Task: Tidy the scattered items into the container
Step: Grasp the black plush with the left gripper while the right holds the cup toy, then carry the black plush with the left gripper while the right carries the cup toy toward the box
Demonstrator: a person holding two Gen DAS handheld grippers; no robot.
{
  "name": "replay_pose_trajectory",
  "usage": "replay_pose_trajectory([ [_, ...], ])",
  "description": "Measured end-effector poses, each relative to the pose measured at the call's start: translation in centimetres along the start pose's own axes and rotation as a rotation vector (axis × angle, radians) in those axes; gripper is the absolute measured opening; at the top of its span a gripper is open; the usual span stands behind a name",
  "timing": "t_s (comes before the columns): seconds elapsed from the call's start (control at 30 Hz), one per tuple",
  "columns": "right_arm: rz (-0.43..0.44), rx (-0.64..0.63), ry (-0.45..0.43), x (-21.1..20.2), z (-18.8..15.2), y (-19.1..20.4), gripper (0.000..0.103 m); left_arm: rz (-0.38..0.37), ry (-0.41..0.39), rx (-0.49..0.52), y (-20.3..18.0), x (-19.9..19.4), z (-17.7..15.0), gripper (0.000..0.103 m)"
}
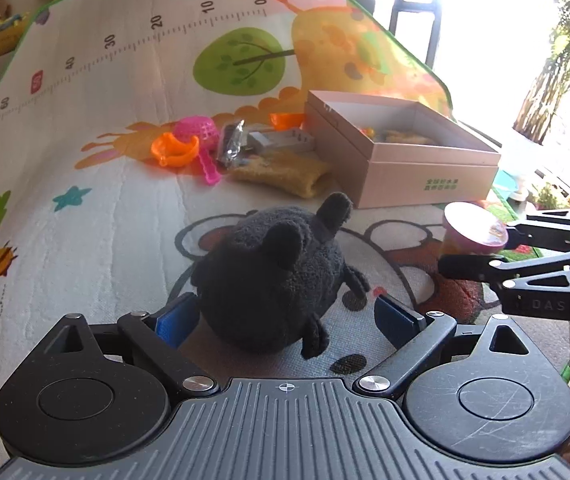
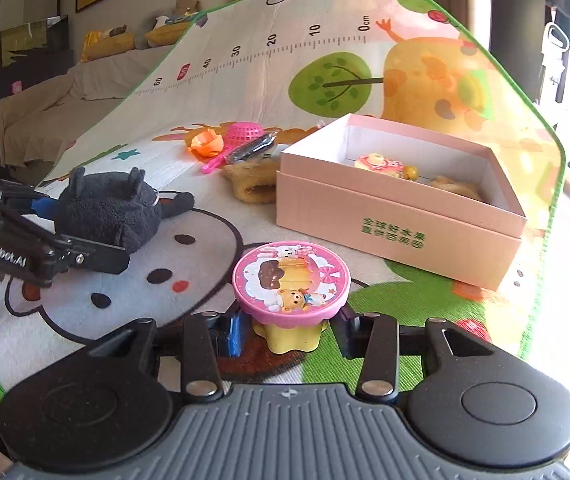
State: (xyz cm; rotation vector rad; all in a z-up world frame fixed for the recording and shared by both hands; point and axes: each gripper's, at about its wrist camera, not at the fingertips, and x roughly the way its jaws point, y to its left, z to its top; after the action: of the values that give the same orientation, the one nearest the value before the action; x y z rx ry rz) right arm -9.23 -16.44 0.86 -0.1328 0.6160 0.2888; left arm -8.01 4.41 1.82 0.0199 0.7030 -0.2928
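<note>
Left tool (image 1: 285, 316) gapes around the plush (image 1: 273, 276), unclamped. Right tool (image 2: 285, 330) pinches the cup (image 2: 291, 304) low; top-heavy, it could tip. Box (image 2: 397, 216) at one o'clock.

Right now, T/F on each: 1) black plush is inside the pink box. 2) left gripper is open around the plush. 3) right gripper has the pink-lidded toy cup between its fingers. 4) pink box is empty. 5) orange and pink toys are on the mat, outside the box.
1) False. The black plush lies on the play mat, outside the pink box.
2) True. The left gripper stands open, one finger either side of the plush.
3) True. The right gripper is at the yellow base of the toy cup.
4) False. Several small toys already lie inside.
5) True. The orange toy and pink strainer lie on the mat.
</note>
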Motion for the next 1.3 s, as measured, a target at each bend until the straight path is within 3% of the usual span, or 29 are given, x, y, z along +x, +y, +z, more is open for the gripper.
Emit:
replay_pose_trajectory([
  [0.17, -0.066, -0.004, -0.023, -1.3, -1.3, -0.5, 0.042, 0.011, 0.005, -0.027, -0.5, 2.6, 0.7, 0.097],
  [0.23, -0.08, 0.006, -0.034, -1.5, -1.6, -0.6, 0.042, 0.0, 0.012, 0.0, -1.0, 3.2, 0.7, 0.09],
  [0.3, -0.079, 0.02, -0.036, -1.6, -1.8, -0.7, 0.042, 0.001, 0.005, 0.061, -1.8, 3.2, 0.5, 0.075],
  [0.43, -0.083, 0.042, -0.015, -1.1, -1.9, -1.2, 0.042, -0.065, 0.002, 0.124, -2.7, 2.7, 0.0, 0.074],
  [0.57, -0.084, 0.053, -0.012, -1.0, -2.1, -1.2, 0.042, -0.192, 0.008, 0.209, -3.7, 2.1, -0.6, 0.076],
  [0.63, -0.085, 0.056, -0.012, -1.0, -2.2, -1.2, 0.042, -0.204, 0.009, 0.258, -4.1, 1.7, -1.0, 0.078],
  [0.77, -0.088, 0.055, -0.012, -1.0, -2.2, -1.2, 0.044, -0.165, 0.033, 0.274, -3.7, 1.3, -1.1, 0.091],
  [1.07, -0.089, 0.038, -0.008, -1.2, -2.3, -0.7, 0.056, -0.073, 0.042, 0.318, -2.0, 0.1, -1.1, 0.096],
  [1.3, -0.089, 0.036, -0.006, -1.1, -2.3, -0.7, 0.06, 0.099, 0.043, 0.257, 0.9, 0.0, -0.3, 0.095],
])
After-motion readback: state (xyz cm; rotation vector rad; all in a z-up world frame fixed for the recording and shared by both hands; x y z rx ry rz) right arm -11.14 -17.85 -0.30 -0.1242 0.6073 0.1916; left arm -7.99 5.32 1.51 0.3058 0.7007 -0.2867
